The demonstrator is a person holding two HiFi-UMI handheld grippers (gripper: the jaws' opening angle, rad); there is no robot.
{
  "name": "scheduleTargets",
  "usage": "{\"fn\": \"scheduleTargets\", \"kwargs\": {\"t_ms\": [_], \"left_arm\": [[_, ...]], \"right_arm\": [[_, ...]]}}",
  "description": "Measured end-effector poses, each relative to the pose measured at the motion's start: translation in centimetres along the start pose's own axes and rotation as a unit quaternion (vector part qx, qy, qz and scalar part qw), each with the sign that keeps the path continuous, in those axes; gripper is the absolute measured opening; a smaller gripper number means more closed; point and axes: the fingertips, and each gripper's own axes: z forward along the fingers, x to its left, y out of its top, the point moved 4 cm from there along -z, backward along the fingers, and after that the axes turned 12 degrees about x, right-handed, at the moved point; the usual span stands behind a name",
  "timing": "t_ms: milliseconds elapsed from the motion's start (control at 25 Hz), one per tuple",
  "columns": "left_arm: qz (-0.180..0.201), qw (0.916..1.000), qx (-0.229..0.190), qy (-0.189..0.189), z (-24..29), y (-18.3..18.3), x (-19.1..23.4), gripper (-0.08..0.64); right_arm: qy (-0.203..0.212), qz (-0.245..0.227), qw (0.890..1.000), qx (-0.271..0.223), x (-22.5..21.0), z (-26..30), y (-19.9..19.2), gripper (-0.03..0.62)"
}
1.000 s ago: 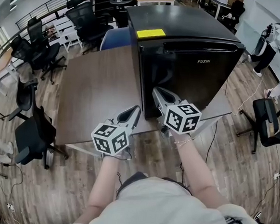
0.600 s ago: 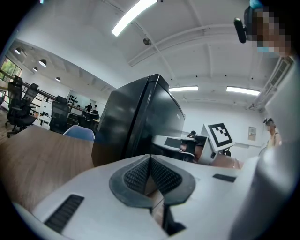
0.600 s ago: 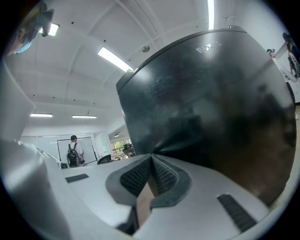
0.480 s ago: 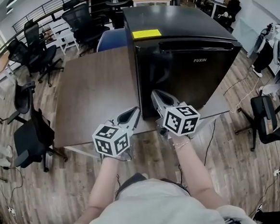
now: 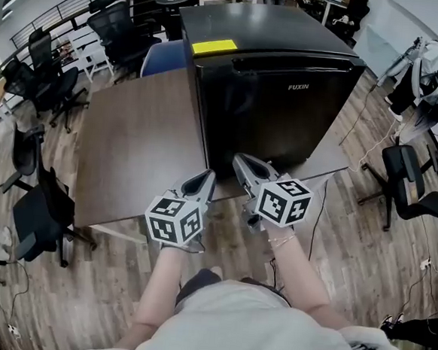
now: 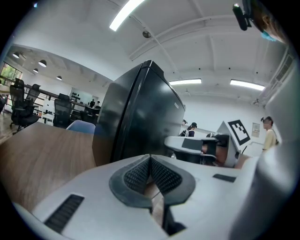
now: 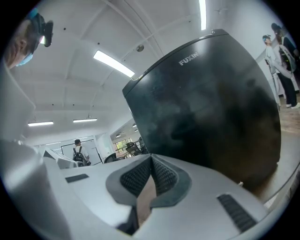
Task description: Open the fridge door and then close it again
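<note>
The fridge point(image 5: 277, 107) stands on the table point(image 5: 123, 148), its door shut and facing me. I judge it heavy and rigid, with a glossy, slick door probably held by a seal, so I'd hook the recessed lip point(image 5: 296, 63) along the door's top edge. Just in front of the fridge's base, my left gripper point(image 5: 207, 177) and right gripper point(image 5: 240, 161) both have their jaws pressed together, empty.
</note>
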Motion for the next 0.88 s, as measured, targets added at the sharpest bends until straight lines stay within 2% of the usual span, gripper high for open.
{"fn": "scheduleTargets", "kwargs": {"t_ms": [120,240,360,480,680,880], "left_arm": [[-0.005,0.9998,0.018,-0.004,0.6,-1.2,-0.7,0.008],[-0.005,0.9996,0.029,0.003,0.9,-2.1,-1.2,0.008],[0.011,0.9991,0.040,0.010,1.1,-2.4,-1.8,0.008],[0.029,0.9982,0.050,0.015,1.4,-2.7,-2.4,0.008],[0.039,0.9973,0.060,0.017,1.9,-3.2,-3.6,0.008],[0.045,0.9968,0.064,0.019,2.2,-3.6,-4.9,0.008]], "right_arm": [[-0.001,-0.002,1.000,0.013,0.1,-1.0,-1.4,-0.002],[-0.017,-0.029,0.999,0.031,0.1,-2.1,-2.1,-0.002],[-0.048,-0.066,0.996,0.044,-0.6,-3.3,-2.6,-0.002],[-0.065,-0.079,0.993,0.056,-1.3,-4.2,-3.3,-0.002],[-0.075,-0.087,0.991,0.075,-1.4,-5.2,-4.6,-0.002],[-0.058,-0.090,0.991,0.081,-0.5,-6.6,-5.0,-0.002]]}}
